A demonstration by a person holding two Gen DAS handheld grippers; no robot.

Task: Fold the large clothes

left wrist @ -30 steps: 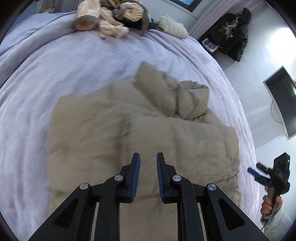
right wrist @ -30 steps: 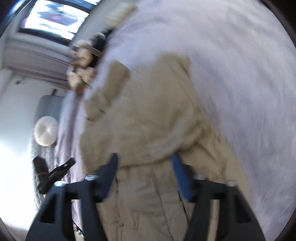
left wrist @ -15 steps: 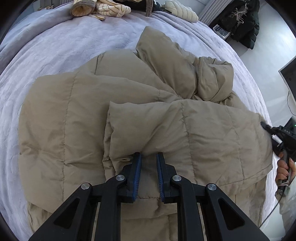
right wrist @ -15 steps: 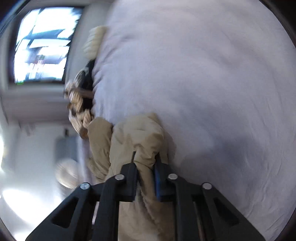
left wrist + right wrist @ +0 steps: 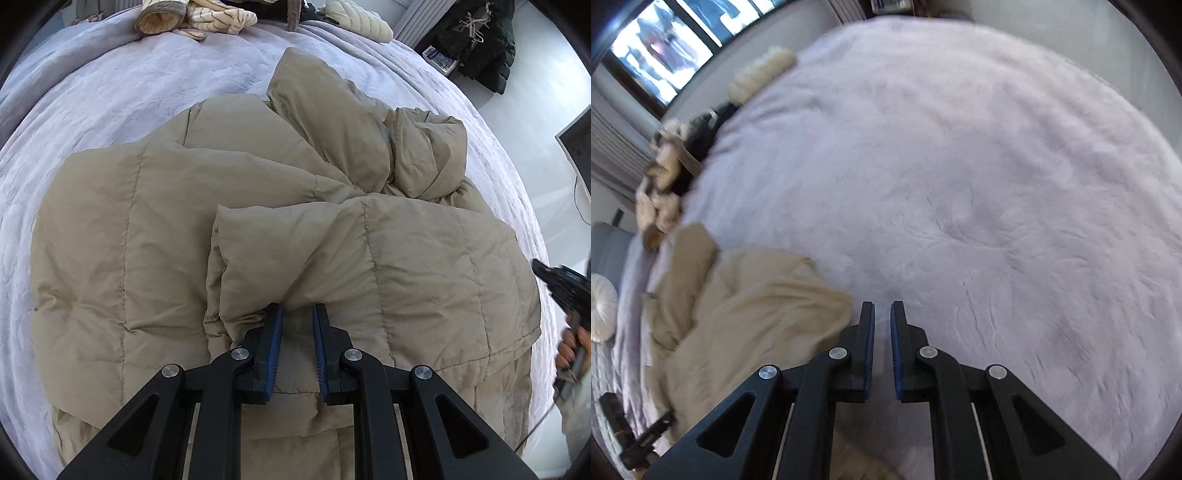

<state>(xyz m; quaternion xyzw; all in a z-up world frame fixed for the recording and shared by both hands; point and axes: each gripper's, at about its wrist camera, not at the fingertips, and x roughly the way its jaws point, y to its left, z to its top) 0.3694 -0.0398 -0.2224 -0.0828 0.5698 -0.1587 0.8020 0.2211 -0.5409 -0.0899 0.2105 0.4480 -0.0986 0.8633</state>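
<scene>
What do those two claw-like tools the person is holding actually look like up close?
Both match: the left gripper and right gripper are matte black plastic linkages with triangular cut-outs, silver round pivot bolts, and blue ribbed pads lining the two flat fingers. A thin cable hangs beside the hand on the black handle; a light sleeve shows below.

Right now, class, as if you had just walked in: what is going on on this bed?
A person holding a gripper in each hand is folding a tan puffer coat spread on a lilac bedspread. The left gripper is clamped on the edge of a panel folded over the coat's middle. The right gripper is nearly shut with nothing between its fingers, beside the coat's edge, over bare bedspread. Other clothes are heaped at the far side.
</scene>
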